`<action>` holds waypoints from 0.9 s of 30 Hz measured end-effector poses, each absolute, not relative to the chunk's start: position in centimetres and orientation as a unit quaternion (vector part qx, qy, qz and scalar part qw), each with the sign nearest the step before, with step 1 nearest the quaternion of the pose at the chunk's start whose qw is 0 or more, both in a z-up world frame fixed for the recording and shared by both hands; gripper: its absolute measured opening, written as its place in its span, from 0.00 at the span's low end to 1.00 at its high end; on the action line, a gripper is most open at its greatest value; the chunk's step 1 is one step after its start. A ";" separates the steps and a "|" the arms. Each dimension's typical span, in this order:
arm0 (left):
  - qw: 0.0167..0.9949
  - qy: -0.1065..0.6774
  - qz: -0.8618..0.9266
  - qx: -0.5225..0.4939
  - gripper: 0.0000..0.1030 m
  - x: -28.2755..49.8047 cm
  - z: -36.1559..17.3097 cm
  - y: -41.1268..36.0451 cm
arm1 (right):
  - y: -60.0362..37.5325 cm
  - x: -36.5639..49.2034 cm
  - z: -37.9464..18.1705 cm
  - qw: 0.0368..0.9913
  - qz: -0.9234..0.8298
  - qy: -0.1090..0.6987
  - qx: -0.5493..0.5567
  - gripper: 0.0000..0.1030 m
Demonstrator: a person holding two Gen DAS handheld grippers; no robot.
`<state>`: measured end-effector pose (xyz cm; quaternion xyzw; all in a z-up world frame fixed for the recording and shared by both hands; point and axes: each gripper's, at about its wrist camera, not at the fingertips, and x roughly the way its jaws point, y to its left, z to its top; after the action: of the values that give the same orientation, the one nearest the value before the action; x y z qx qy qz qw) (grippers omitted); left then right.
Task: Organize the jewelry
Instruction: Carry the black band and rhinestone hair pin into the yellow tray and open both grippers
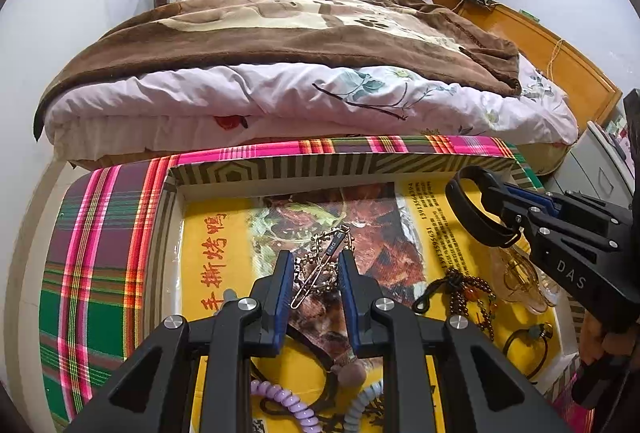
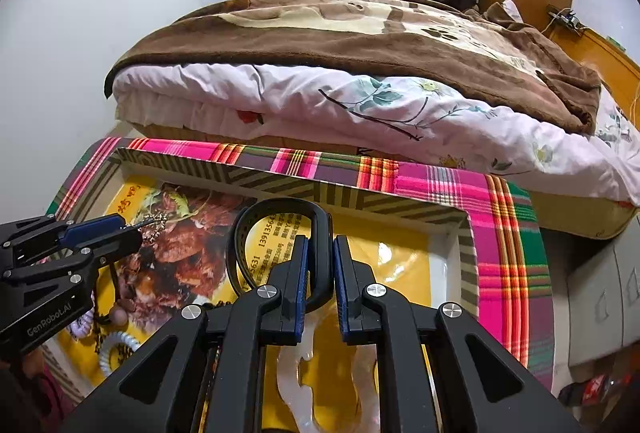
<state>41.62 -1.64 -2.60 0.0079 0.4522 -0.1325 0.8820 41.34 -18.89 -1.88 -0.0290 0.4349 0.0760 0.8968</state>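
A shallow box with a striped rim (image 1: 280,169) is lined with a yellow flyer and holds loose jewelry and hair pieces. My left gripper (image 1: 316,257) is shut on a silver beaded hair clip (image 1: 320,269), held just above the flyer; in the right wrist view the left gripper (image 2: 138,227) shows the clip (image 2: 154,222) sticking out of its tip. My right gripper (image 2: 320,245) is shut on a black band loop (image 2: 280,211), which arches up past the fingers. From the left wrist view the right gripper (image 1: 500,207) holds this black band loop (image 1: 464,209) over the box's right side.
In the box lie a brown bead bracelet (image 1: 468,293), a clear amber hair claw (image 1: 524,281), a black hair tie (image 1: 528,345), a purple spiral tie (image 1: 280,401) and a pale blue spiral tie (image 1: 360,405). The box sits on a plaid cloth (image 1: 100,253). A bed (image 1: 300,93) stands just behind.
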 end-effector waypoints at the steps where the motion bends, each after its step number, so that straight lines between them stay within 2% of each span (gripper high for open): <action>1: 0.882 0.453 -0.132 0.009 0.23 41.7 -2.6 -1.7 | -18.7 41.5 -1.9 0.896 0.077 0.436 -0.032 0.12; 20: 0.871 0.474 -0.129 0.007 0.23 41.9 -4.1 -1.6 | -16.2 43.2 -3.8 0.866 0.085 0.485 -0.086 0.12; 27: 0.872 0.473 -0.130 0.005 0.40 41.6 -3.8 -1.4 | -16.1 43.1 -3.7 0.867 0.085 0.483 -0.087 0.13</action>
<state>41.57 -1.45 -3.81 0.0054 0.4729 -0.1297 0.8715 43.11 -16.08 -3.71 -0.0875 0.4829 0.0853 0.8671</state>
